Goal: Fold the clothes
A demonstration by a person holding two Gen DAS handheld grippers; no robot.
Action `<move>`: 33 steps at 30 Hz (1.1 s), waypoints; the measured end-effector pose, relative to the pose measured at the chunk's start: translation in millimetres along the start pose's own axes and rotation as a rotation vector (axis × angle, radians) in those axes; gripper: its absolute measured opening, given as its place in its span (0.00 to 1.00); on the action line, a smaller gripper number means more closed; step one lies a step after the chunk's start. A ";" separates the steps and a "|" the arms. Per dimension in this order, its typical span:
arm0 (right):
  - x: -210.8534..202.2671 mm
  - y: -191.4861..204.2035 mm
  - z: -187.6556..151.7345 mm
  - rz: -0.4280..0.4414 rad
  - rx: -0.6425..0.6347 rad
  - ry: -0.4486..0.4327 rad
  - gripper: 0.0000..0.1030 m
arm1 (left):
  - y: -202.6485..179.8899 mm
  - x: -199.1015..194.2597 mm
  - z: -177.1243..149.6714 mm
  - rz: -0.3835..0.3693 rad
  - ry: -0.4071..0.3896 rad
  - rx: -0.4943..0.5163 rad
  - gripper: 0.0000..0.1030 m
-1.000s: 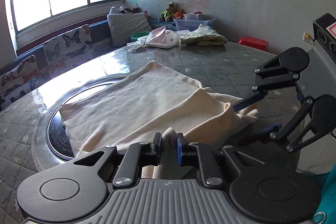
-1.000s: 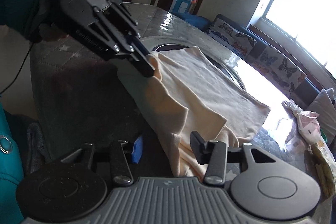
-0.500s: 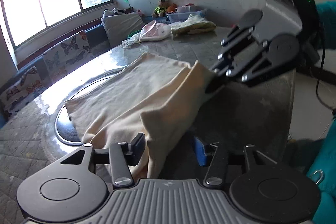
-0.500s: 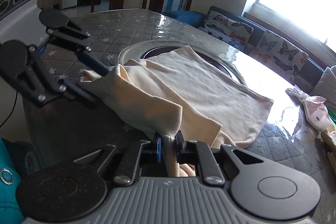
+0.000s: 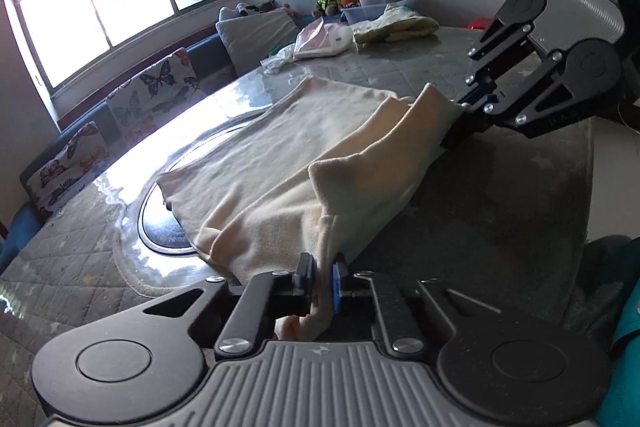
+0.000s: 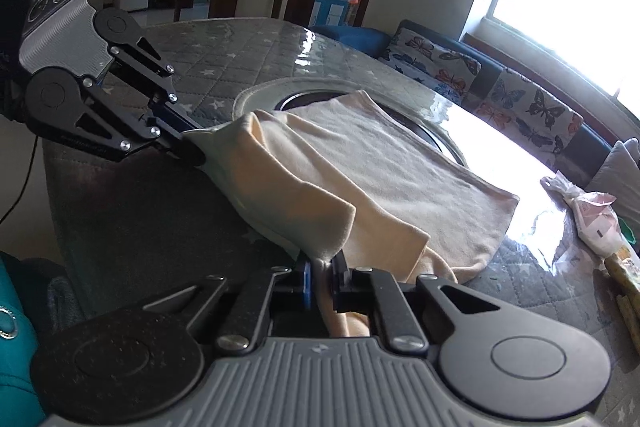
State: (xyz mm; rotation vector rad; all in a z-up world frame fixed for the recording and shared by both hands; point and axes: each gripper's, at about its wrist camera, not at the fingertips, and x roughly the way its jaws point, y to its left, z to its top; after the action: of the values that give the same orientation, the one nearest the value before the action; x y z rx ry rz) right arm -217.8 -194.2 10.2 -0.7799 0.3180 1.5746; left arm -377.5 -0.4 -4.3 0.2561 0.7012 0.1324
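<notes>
A cream garment lies across the round table, its near edge lifted; it also shows in the right wrist view. My left gripper is shut on one near corner of the garment. My right gripper is shut on the other near corner. Each gripper shows in the other's view, the right one and the left one, both pinching the cloth. The near edge hangs taut between them above the table.
The table has a grey quilted cover and a round glass centre. At its far side lie a pink bag and folded cloth. A butterfly-print bench runs under the window.
My left gripper, open half a second ago, has shut on the garment's near corner. My right gripper keeps its hold, and the near edge is lifted between both.
</notes>
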 end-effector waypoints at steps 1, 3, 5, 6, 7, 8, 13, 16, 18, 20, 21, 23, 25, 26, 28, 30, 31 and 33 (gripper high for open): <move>-5.2 1.7 0.0 0.001 -0.003 -0.005 0.07 | -1.4 -3.5 0.4 -0.003 -0.005 0.000 0.08; -15.6 5.0 0.1 0.004 -0.009 -0.015 0.07 | -3.9 -11.7 1.5 -0.011 -0.014 -0.004 0.08; -26.1 8.3 0.2 0.006 -0.016 -0.025 0.07 | -6.4 -22.1 2.3 -0.022 -0.020 -0.011 0.08; -31.3 10.0 0.3 0.007 -0.019 -0.030 0.07 | -8.2 -28.9 2.5 -0.030 -0.021 -0.012 0.08; -36.5 11.7 0.3 0.008 -0.022 -0.035 0.07 | -10.1 -36.2 2.7 -0.039 -0.022 -0.012 0.08; -41.7 13.3 0.4 0.009 -0.025 -0.040 0.07 | -11.9 -43.5 3.5 -0.047 -0.024 -0.012 0.08; -81.6 24.5 4.2 0.087 -0.032 -0.038 0.07 | -21.3 -80.4 8.2 -0.084 -0.034 -0.008 0.08; -95.6 27.1 9.8 0.116 -0.036 -0.032 0.07 | -24.6 -96.6 11.6 -0.097 -0.041 -0.007 0.08; -94.1 23.1 15.4 0.111 -0.039 -0.029 0.07 | -19.2 -90.6 16.3 -0.081 -0.047 -0.007 0.08; -87.3 14.3 22.0 0.099 -0.021 -0.032 0.07 | -11.0 -81.8 22.3 -0.064 -0.055 -0.007 0.07; -83.3 8.9 25.7 0.090 -0.007 -0.032 0.07 | -6.8 -77.3 25.3 -0.056 -0.059 -0.007 0.07; -72.4 -4.8 34.0 0.077 0.013 -0.038 0.07 | 2.5 -67.6 31.8 -0.038 -0.066 -0.005 0.07; -58.5 -19.5 42.9 0.066 0.026 -0.046 0.07 | 14.6 -54.3 40.1 -0.025 -0.070 -0.008 0.07; -51.6 -26.9 47.3 0.060 0.032 -0.049 0.07 | 20.9 -46.7 44.1 -0.015 -0.071 -0.007 0.07; -34.0 -41.6 55.7 0.047 0.032 -0.049 0.07 | 34.7 -29.2 51.6 0.006 -0.069 -0.013 0.07; -15.3 -56.3 64.0 0.034 0.029 -0.046 0.07 | 49.6 -7.7 57.7 0.016 -0.058 -0.033 0.07; -5.2 -62.7 67.5 0.027 0.028 -0.040 0.07 | 56.4 3.5 60.1 0.025 -0.051 -0.042 0.07; 17.8 -72.7 72.1 0.011 0.031 -0.027 0.07 | 67.9 27.0 62.2 0.038 -0.033 -0.060 0.07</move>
State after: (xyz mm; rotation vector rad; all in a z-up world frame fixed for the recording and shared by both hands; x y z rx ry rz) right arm -169.2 -123.3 68.6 -0.7340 0.3269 1.5861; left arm -318.8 58.7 43.4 0.2136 0.6588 0.1849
